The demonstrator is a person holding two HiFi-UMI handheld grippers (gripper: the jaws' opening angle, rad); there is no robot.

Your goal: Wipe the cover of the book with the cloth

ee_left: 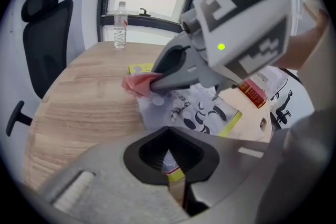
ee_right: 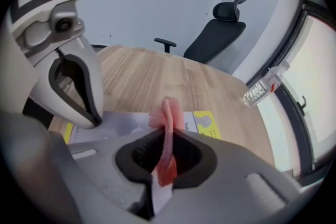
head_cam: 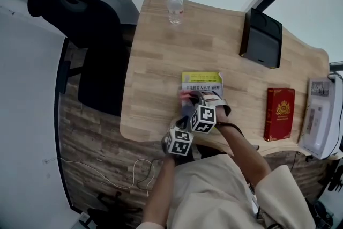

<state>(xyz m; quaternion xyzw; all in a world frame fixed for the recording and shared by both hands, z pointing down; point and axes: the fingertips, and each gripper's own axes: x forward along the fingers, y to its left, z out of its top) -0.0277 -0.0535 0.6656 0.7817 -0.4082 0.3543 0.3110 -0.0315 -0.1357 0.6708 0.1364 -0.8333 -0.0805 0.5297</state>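
A book (head_cam: 202, 82) with a yellow and grey cover lies near the front edge of the wooden table (head_cam: 161, 61). My right gripper (head_cam: 191, 99) is shut on a pink cloth (head_cam: 185, 96) and holds it against the cover's left part. In the right gripper view the cloth (ee_right: 169, 113) stands up between the jaws over the book (ee_right: 131, 123). My left gripper (head_cam: 183, 122) sits at the book's near corner, jaws shut with the book's edge (ee_left: 172, 169) pinched between them. The left gripper view shows the right gripper (ee_left: 155, 84) pressing the cloth (ee_left: 135, 84) onto the cover (ee_left: 210, 110).
A water bottle (head_cam: 174, 6) stands at the table's far edge. A black box (head_cam: 261, 37) sits at the back right, a red book (head_cam: 280, 112) at the right and a white device (head_cam: 319, 115) beyond it. A black office chair (head_cam: 80, 13) stands left of the table.
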